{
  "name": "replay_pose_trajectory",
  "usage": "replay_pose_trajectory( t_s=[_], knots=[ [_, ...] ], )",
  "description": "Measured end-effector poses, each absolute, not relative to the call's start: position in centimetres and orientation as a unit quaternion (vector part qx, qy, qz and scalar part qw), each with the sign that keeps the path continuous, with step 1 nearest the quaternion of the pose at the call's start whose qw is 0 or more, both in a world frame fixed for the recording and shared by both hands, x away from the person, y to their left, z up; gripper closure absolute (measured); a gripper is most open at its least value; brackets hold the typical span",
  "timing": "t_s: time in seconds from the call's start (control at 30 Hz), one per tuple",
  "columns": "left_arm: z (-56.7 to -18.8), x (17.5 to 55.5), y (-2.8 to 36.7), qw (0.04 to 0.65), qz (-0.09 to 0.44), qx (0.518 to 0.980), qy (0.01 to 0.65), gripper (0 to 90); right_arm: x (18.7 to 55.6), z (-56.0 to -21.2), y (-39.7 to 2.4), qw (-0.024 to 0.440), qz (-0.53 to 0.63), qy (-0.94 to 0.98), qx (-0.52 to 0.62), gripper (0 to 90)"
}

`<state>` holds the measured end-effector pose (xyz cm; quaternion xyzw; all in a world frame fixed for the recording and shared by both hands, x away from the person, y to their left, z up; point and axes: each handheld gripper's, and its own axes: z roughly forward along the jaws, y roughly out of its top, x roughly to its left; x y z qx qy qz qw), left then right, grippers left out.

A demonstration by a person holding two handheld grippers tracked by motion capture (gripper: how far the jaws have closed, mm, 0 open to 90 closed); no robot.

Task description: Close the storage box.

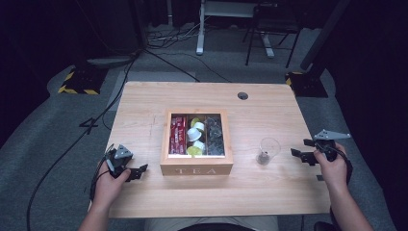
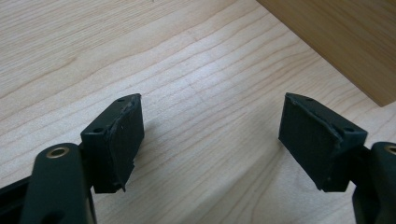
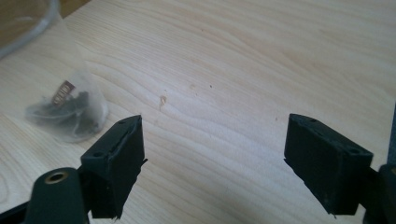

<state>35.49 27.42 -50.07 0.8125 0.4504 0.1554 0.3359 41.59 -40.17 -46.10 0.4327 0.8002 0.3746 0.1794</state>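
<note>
Jaws of the left gripper (image 1: 137,172) stand wide apart over bare pale wooden table (image 1: 144,103), grasping nothing, just left of the wooden box lettered TEA (image 1: 196,169). That open box sits mid-table with red packets (image 1: 178,134), white and yellow-green capsules (image 1: 196,136) and dark sachets (image 1: 214,135) in its compartments. Right of it stands a clear plastic cup (image 1: 267,150) with a dark tea bag (image 3: 70,105) in its bottom. Farther right, near but apart from the cup, the right gripper (image 1: 299,154) points at it, jaws released and empty
</note>
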Motion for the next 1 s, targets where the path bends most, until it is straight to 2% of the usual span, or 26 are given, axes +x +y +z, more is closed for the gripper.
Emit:
replay_pose_trajectory(
  t_s=[0.43,0.73,1.0],
  knots=[
    [-50.4,35.7,27.3,0.336,0.160,0.820,0.435,15.8,41.1,-49.8,-39.8,0.176,0.358,0.814,0.423,19.1],
    [-50.5,36.0,27.1,0.333,0.159,0.822,0.434,13.3,40.6,-50.4,-38.7,0.189,0.349,0.812,0.428,11.1],
    [-50.5,36.2,26.8,0.332,0.158,0.823,0.433,10.1,40.6,-50.4,-38.7,0.188,0.349,0.811,0.429,10.9]
  ],
)
